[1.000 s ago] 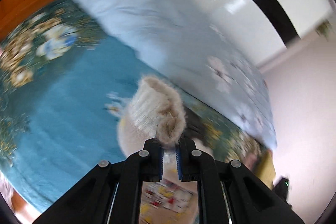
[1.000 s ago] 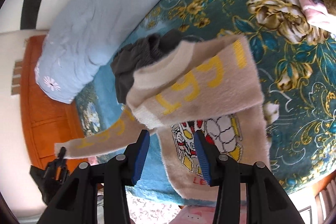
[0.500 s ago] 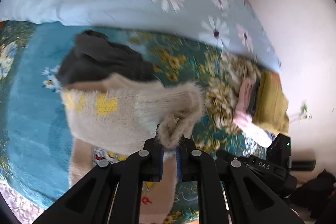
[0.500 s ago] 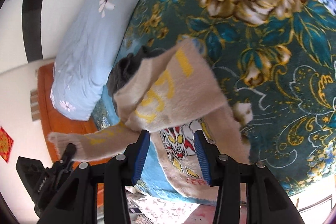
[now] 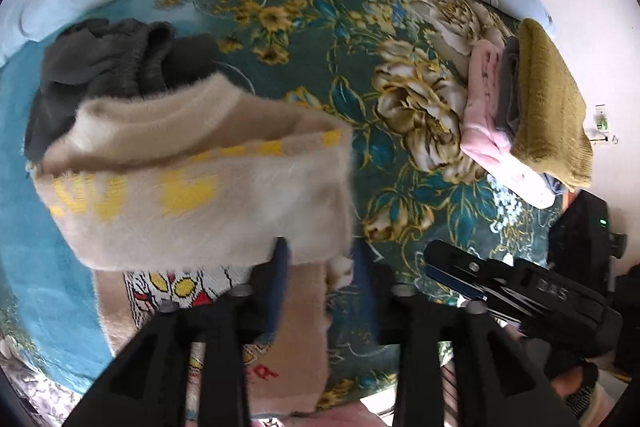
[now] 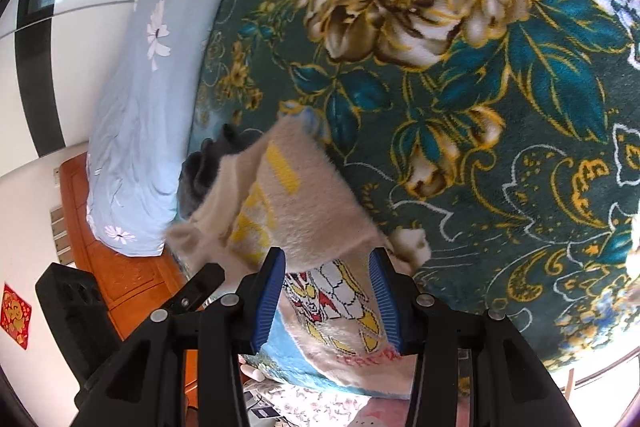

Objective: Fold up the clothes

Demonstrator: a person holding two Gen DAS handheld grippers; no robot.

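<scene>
Both grippers hover with fingers apart, left point(image 5: 320, 279) and right point(image 6: 328, 291), gripping nothing. The beige sweater point(image 5: 208, 187) (sleeve folded across) lies on the floral blanket point(image 5: 400, 155).

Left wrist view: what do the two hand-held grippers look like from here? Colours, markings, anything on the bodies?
The left hand-held gripper is matte black: two angular arms with cut-out slots, silver screw heads at the joints, and blue ribbed pads on the fingers. The right hand-held gripper has the same black build, white lettering on its body, a blue edge and a small green light on its black block.
</scene>
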